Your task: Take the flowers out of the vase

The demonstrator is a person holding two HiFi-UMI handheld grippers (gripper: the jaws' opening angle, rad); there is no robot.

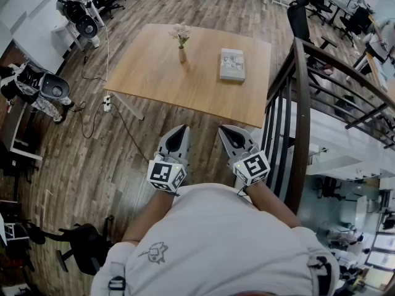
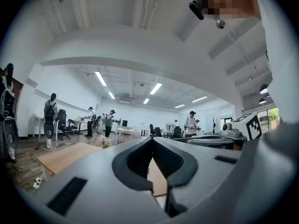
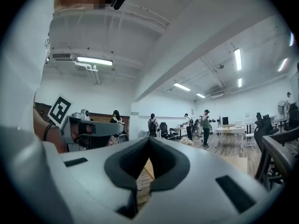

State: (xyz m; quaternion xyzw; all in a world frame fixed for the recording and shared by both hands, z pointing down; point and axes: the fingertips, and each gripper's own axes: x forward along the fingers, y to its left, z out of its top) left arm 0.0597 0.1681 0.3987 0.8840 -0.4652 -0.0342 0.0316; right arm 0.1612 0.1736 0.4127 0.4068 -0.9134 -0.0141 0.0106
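Head view: flowers (image 1: 181,32) stand in the vase (image 1: 182,56) mid-table (image 1: 154,79). The left gripper (image 1: 179,129) and right gripper (image 1: 226,129), short of the table, are closed and empty. The flowers are likely light and fragile, so pinch them just above the vase.

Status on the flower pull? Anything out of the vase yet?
Done: nothing; the flowers stand in the vase on the table. In hand: nothing; left gripper and right gripper are shut and empty, short of the table. Left: approach, grip the flowers, lift them out.
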